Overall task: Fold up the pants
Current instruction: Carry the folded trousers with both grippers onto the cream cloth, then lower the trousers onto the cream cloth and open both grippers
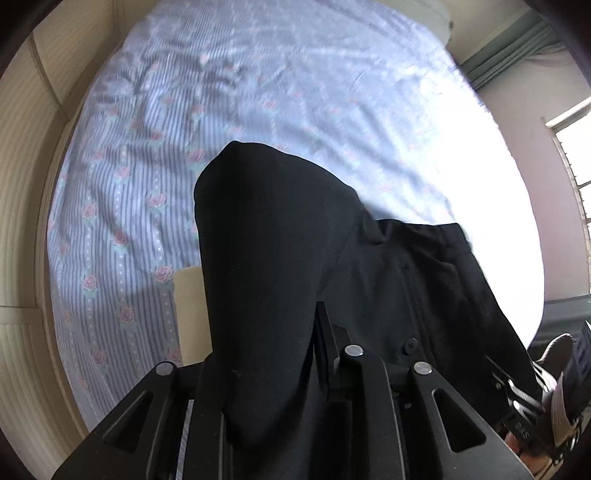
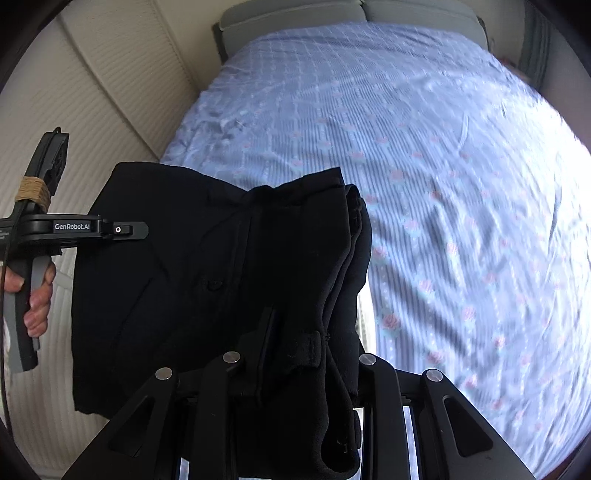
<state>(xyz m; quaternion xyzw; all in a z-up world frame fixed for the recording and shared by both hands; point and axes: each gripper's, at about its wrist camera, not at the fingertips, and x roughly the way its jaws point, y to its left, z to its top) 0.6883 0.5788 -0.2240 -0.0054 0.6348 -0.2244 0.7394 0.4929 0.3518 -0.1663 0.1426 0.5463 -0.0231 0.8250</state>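
Note:
Black pants (image 1: 266, 240) hang in the air over the bed, stretched between my two grippers. In the left wrist view my left gripper (image 1: 275, 319) is shut on a fold of them; the cloth drapes over its left finger and hides it. A button (image 1: 410, 345) and the waistband (image 1: 443, 230) show to the right. In the right wrist view my right gripper (image 2: 303, 319) is shut on a thick bunched layer of the pants (image 2: 184, 280), with only its left finger (image 2: 269, 325) showing. The left gripper (image 2: 143, 229), held by a hand (image 2: 38, 295), pinches the pants' left edge.
Below lies a bed with a blue striped, rose-printed sheet (image 2: 424, 166). Cream padded wall panels (image 2: 92, 92) run along its left side. Grey pillows (image 2: 295, 14) lie at the far end. A bright window (image 1: 576, 155) and green curtain (image 1: 498, 55) are at the right.

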